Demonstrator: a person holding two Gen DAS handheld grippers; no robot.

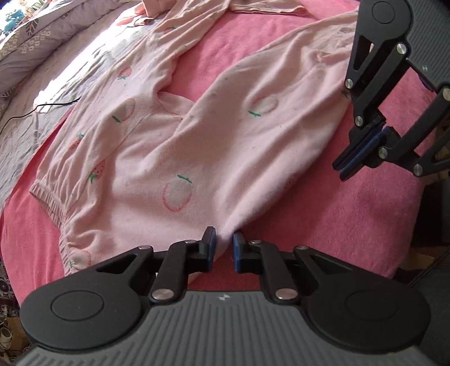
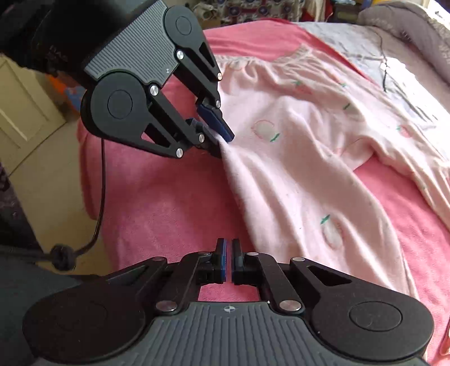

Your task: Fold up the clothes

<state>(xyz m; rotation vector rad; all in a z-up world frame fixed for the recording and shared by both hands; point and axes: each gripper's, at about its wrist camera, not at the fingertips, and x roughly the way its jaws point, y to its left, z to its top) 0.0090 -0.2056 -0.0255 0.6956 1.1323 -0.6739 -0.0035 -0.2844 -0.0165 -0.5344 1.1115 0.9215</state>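
Pale pink pyjama trousers with a strawberry print lie spread on a pink blanket. Their elastic waistband is at the left and the two legs run away from me. My left gripper is shut on the near side edge of the trousers, and the cloth puckers up between its blue pads. The right wrist view shows the same pinch by the left gripper on the trousers. My right gripper is shut with nothing in it, over bare blanket just beside the trouser leg. From the left wrist view the right gripper hangs at the right.
Another pink garment lies at the far end of the bed. A grey floral quilt with a thin black cable borders the blanket. The bed's edge and the floor are close behind the left gripper, where a black cord hangs.
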